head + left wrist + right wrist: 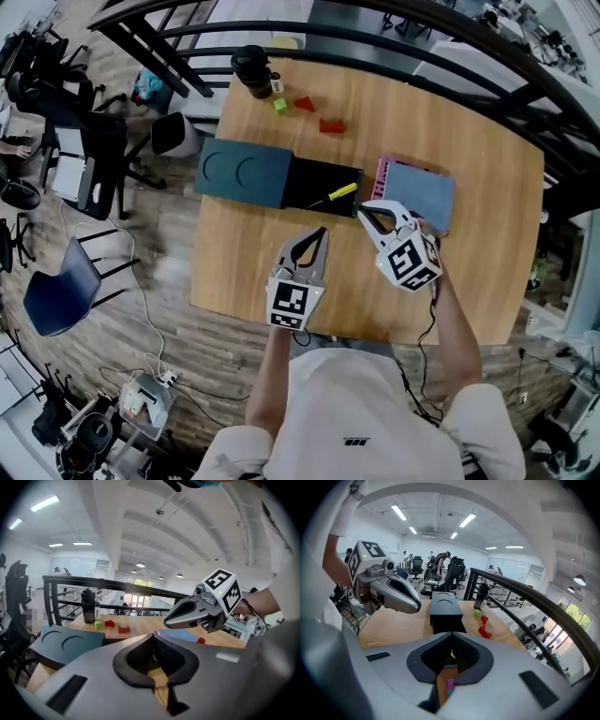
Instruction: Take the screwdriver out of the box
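The left gripper [322, 232] hangs over the table [234, 272], jaws pressed together on nothing. Just ahead of its tip lies the open box [305, 178], with the screwdriver [337, 193] (yellow handle) inside. The right gripper [362, 209], likewise closed and empty, is just short of that handle.

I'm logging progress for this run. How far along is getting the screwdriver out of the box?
Done: the box stands open, its black tray exposed. In hand: nothing; the left tool and right tool are both shut and empty, close to the tray's end. Left: the yellow-handled screwdriver lies in the tray, not yet gripped or lifted out.
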Demonstrator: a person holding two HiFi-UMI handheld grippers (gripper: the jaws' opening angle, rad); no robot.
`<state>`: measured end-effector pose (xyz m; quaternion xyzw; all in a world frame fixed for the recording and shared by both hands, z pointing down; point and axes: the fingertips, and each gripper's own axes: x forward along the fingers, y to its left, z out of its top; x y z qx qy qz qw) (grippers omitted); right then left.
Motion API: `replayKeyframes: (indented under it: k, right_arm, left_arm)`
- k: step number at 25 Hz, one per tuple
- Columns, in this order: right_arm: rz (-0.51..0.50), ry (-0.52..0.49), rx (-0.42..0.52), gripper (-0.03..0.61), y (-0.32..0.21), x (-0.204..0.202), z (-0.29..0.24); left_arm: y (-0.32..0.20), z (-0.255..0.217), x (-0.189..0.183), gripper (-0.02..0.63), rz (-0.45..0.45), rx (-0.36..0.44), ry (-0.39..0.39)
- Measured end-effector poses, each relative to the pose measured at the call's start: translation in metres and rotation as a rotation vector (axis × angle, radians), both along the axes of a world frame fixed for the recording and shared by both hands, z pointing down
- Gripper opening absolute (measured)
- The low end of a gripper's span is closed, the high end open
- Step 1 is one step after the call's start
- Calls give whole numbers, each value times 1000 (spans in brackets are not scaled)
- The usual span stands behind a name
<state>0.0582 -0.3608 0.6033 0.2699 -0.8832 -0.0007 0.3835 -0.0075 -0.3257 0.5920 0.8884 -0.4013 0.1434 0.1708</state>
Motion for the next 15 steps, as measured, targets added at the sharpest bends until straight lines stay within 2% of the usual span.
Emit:
replayKeyframes:
  k: [15]
  right_arm:
    - [-219,268,-123,46,-31,-24,107]
  left_arm:
    - [-35,56,-9,12,-2,-94,28]
